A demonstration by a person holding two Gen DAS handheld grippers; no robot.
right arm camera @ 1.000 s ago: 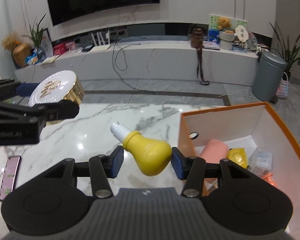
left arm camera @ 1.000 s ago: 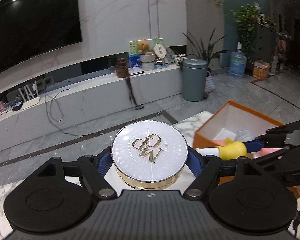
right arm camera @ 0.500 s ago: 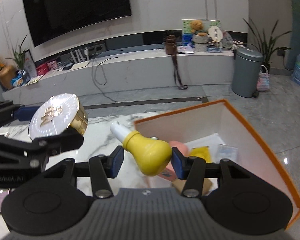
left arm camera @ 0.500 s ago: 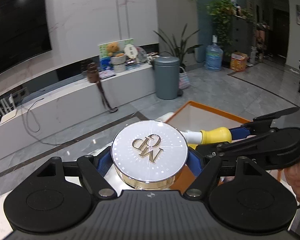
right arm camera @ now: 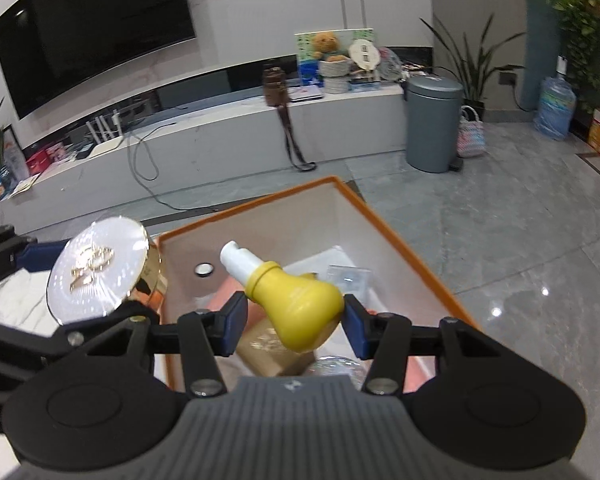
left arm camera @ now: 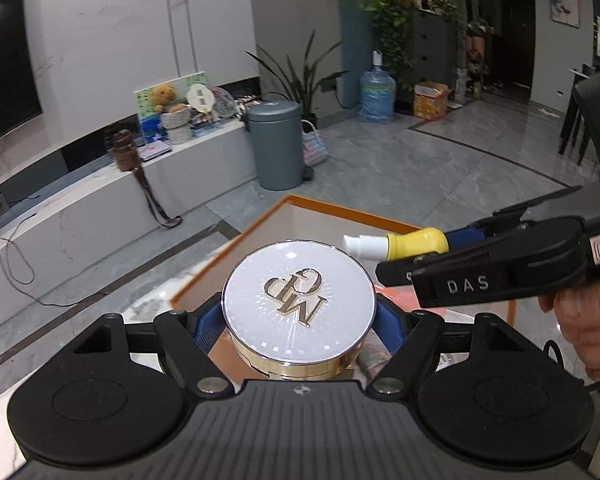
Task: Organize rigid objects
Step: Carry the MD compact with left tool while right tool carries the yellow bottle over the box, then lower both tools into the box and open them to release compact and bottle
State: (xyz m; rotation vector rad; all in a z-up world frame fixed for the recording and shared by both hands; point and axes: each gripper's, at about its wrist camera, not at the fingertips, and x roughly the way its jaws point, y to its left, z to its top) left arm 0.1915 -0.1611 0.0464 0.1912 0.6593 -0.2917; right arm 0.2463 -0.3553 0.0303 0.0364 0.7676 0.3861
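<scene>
Swung rightward since a second ago, both tools: then over bare marble tabletop with the orange box (right arm camera: 384,220) off to the right, now carried over it. Moved along unchanged in each grip, both loads.

Far left in the right wrist view: marble tabletop (right arm camera: 4,300), only a corner showing. Just right of it, left gripper (left arm camera: 299,314), blue pads pinching the round gold-and-white compact (left arm camera: 299,300) on opposite sides of its gold rim. Lid face up and level in its own camera, gold monogram on top. Held in the air above the box's near left corner; seen from the right wrist view, compact (right arm camera: 100,270) tilted and poised just outside the left wall, overlapping the rim.

Further right, right gripper (right arm camera: 294,318), fingers clamped on the fat body of the yellow bulb-shaped bottle (right arm camera: 296,308), white nozzle pointing up and away to the left. Suspended over the box's interior, clear of the walls. In the left wrist view, the same bottle (left arm camera: 412,242) poking out leftward beyond the right tool's black frame, nozzle just past the compact's far edge, not touching it.

Inside the box, under the bottle: a pinkish item (right arm camera: 224,296), a tan-gold packet (right arm camera: 276,350), a clear plastic piece (right arm camera: 348,278); too hidden for detail. Small round fitting (right arm camera: 204,269) on the inner left wall.

Right edge of the left wrist view: bare hand (left arm camera: 592,320) around the right tool's handle.
</scene>
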